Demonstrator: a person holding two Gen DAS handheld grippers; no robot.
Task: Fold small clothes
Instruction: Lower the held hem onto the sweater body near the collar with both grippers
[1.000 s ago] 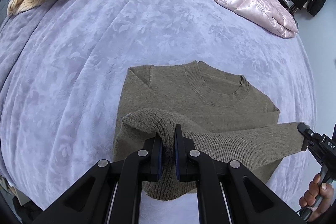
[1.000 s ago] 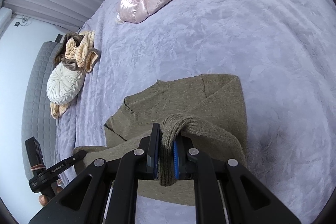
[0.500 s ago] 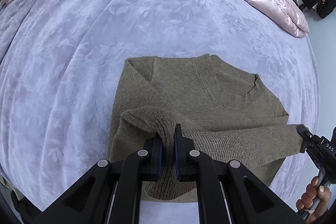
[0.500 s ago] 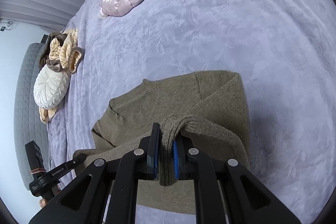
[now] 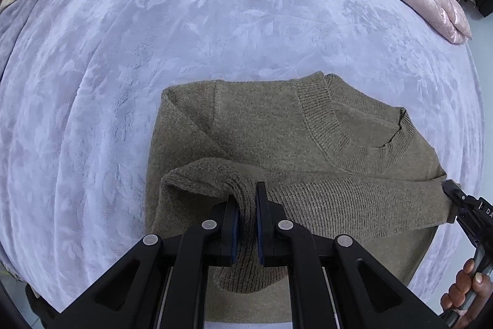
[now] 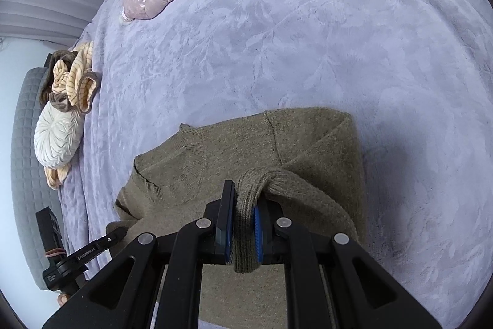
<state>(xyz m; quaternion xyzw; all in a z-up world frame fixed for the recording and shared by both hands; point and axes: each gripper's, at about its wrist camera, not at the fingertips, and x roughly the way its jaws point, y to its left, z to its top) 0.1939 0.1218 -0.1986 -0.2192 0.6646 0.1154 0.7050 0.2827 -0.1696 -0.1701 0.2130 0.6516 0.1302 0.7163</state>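
Olive sweater [image 5: 277,125] flat on lilac bedspread [image 5: 123,67] | left gripper [image 5: 246,224] and right gripper [image 6: 243,224] each pinching its hem | soft, floppy knit; grip thick ribbed edges.

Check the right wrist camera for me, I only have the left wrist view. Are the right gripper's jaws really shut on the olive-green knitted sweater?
Observer: Yes. The right gripper has its jaws shut on a ribbed fold of the olive-green knitted sweater, which hangs down between them.
Operator: What's past the pleated white cushion? It's cut off at my edge.
Observer: A crumpled beige striped garment with brown trim lies against the round pleated white cushion.
Operator: And beyond that?
Observer: A grey quilted headboard stands at that end of the lilac plush bedspread.
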